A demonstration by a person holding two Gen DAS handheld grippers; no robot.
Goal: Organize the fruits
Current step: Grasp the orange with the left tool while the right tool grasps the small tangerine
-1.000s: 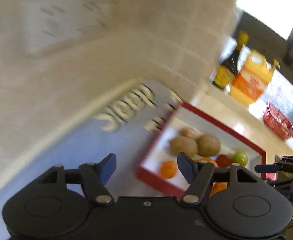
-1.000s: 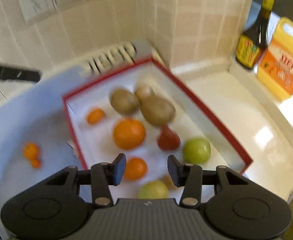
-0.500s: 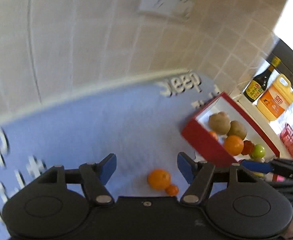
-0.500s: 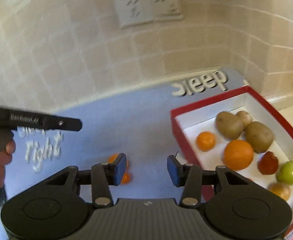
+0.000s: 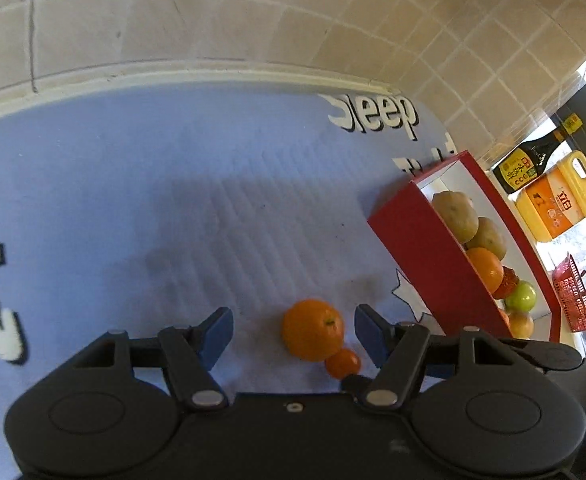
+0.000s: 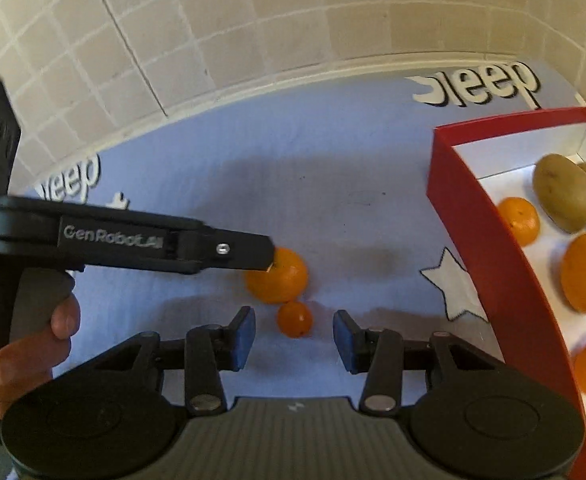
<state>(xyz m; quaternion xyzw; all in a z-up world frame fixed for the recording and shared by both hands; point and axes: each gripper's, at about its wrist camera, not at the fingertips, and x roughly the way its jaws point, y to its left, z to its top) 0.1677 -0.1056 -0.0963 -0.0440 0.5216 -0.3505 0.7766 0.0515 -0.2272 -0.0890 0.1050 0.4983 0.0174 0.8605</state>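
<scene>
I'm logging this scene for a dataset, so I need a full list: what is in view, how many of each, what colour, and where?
large round orange: 1, orange, on the mat, between the left tool's fingers
small round orange: 1, orange, touching the large one
blue fabric mat: 1, white lettering, under the loose fruit
red cardboard box: 1, white inside, on the mat's right
brown potatoes: at least 3, in the box
boxed oranges: 3
green round fruits: 2 partly seen
dark sauce bottle: 1, beyond the box
yellow oil jug: 1
red mesh basket: 1
left tool: open
right tool: open
hand: on the left tool's handle
</scene>
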